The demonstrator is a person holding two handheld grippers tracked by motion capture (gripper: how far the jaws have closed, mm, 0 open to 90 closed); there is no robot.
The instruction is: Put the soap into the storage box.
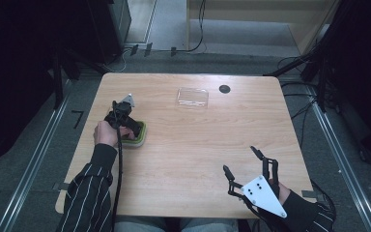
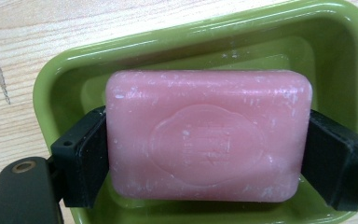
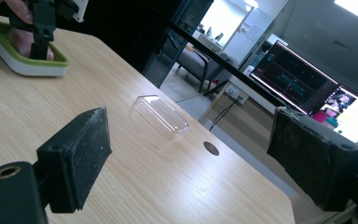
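A pink bar of soap lies in a green soap dish with a white base, at the left of the wooden table. My left gripper points down into the dish, and its two black pads press on the short ends of the bar. In the high view the left gripper hides the soap. My right gripper hovers near the table's front right edge, open, with nothing between its pads. From the right gripper view the dish stands far off at the upper left.
A clear plastic lid lies towards the back of the table, with a round dark hole in the tabletop beside it. Beyond the table's far edge, the right gripper view shows lit monitors.
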